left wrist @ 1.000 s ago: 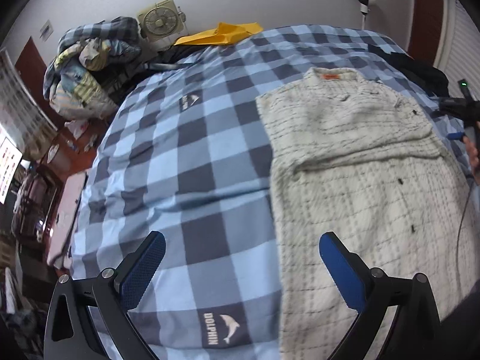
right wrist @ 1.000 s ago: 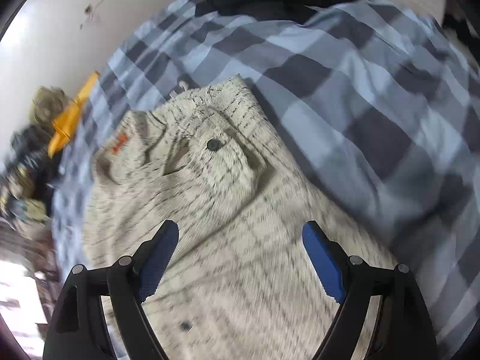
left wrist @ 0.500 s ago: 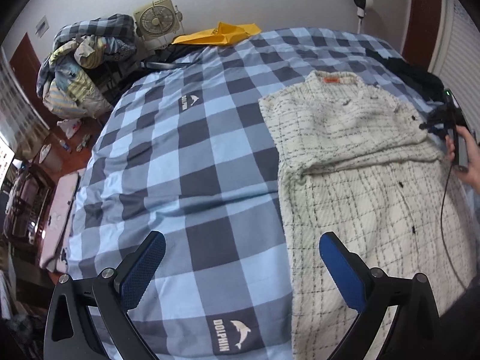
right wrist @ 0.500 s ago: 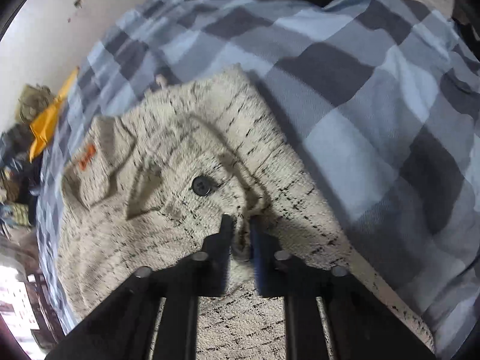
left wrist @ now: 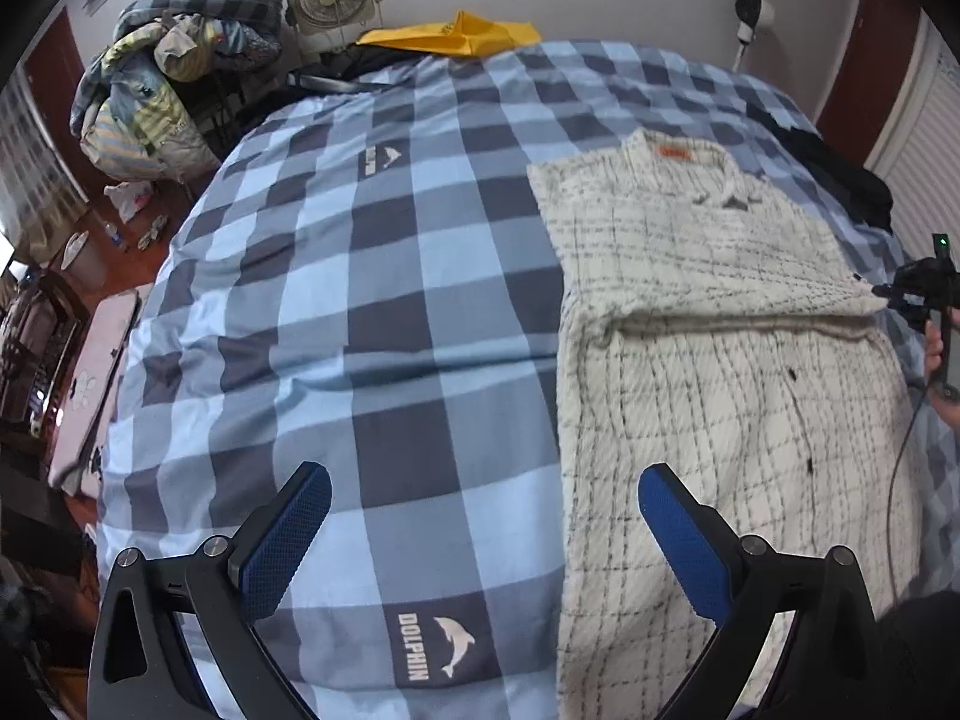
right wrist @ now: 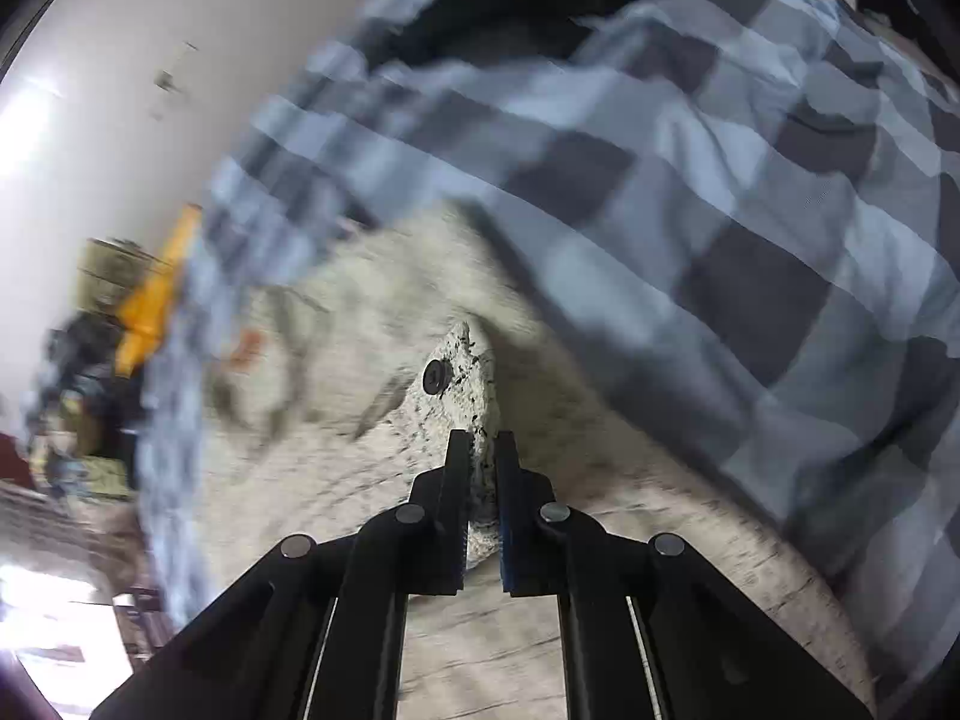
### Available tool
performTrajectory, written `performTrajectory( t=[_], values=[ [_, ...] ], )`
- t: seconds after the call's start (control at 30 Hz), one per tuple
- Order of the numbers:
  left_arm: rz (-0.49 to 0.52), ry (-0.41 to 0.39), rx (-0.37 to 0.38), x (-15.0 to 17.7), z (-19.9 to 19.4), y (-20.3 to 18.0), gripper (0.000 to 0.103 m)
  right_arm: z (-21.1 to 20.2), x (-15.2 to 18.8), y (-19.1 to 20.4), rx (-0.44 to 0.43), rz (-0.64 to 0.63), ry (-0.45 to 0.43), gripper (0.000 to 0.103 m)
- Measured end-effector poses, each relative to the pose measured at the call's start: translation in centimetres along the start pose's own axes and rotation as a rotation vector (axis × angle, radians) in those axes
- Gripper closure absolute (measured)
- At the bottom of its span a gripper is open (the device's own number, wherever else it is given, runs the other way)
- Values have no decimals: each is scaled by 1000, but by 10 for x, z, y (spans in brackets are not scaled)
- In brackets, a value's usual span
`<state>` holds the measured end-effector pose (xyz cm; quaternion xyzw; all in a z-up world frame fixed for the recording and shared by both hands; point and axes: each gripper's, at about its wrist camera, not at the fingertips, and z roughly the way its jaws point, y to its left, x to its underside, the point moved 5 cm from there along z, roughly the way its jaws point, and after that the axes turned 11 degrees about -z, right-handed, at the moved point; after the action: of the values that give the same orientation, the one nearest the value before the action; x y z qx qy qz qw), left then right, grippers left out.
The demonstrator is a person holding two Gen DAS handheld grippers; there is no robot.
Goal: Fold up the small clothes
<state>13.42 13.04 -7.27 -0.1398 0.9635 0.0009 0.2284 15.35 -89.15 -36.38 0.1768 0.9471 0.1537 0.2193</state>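
Observation:
A cream jacket (left wrist: 708, 324) with thin black checks and an orange neck label lies flat on the blue checked bedcover (left wrist: 360, 276). A sleeve is folded across its chest. My left gripper (left wrist: 480, 516) hovers open above the jacket's lower left edge, holding nothing. My right gripper (right wrist: 480, 450) is shut on a pinched corner of the jacket (right wrist: 462, 384) beside a black button and has it lifted off the bed. In the left wrist view the right gripper (left wrist: 882, 291) shows at the jacket's right edge, held by a hand (left wrist: 939, 354).
A pile of bedding (left wrist: 180, 66) and a fan (left wrist: 333, 0) stand at the far left by the wall. A yellow cloth (left wrist: 450, 39) lies at the bed's head. Dark clothing (left wrist: 840, 180) sits at the right. The floor (left wrist: 90, 300) drops off left of the bed.
My right gripper went from wide open to shut on the jacket's corner near the button, then lifted it up. The left gripper drifted slightly, still open.

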Motion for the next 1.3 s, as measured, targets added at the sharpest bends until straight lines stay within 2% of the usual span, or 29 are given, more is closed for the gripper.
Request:
performTrajectory(
  t=[0.1, 0.17, 0.27, 0.33, 0.4, 0.47, 0.5, 0.63, 0.73, 0.87, 0.97, 1.03, 1.07, 1.1, 1.2, 1.27, 1.3],
  values=[
    [28, 21, 12, 3, 3, -8, 0, 26, -2, -16, 51, -6, 57, 96],
    [40, 19, 23, 3, 1, -13, 0, 31, -3, -33, 118, 10, 99, 94],
    [72, 7, 34, 3, -4, -23, 0, 22, -3, -57, 94, 58, 128, 91],
    [99, 10, 44, 6, -5, -28, 0, 3, 2, -71, 89, 51, 141, 79],
    [119, 39, 72, 11, -3, -33, 0, -19, 8, -77, 108, 3, 131, 49],
    [125, 60, 90, 15, -2, -36, 0, -48, 21, -82, 130, -72, 125, 28],
    [128, 65, 90, 17, -2, -36, 0, -58, 28, -84, 127, -97, 131, 25],
    [147, 65, 75, 24, -3, -39, 0, -101, 66, -86, 54, -151, 233, 25],
    [148, 58, 74, 27, -6, -38, 0, -142, 83, -78, 40, -221, 294, 25],
    [129, 43, 75, 28, -11, -35, 0, -215, 85, -73, 76, -322, 241, 25],
    [137, 61, 81, 36, -10, -34, 0, -274, 93, -70, 72, -370, 195, 25],
    [166, 88, 90, 45, -7, -40, 0, -295, 111, -73, 94, -430, 218, 18],
    [181, 99, 100, 50, -7, -43, 0, -296, 118, -77, 117, -458, 228, 9],
    [204, 123, 111, 59, -5, -48, 0, -295, 127, -80, 145, -489, 230, 6],
    [233, 193, 146, 77, 0, -58, 0, -275, 159, -83, 229, -535, 222, 6],
    [238, 248, 181, 89, 5, -63, 0, -241, 182, -87, 212, -505, 287, 6],
    [233, 272, 190, 93, 7, -64, 0, -218, 194, -94, 159, -471, 333, 6]
  ],
)
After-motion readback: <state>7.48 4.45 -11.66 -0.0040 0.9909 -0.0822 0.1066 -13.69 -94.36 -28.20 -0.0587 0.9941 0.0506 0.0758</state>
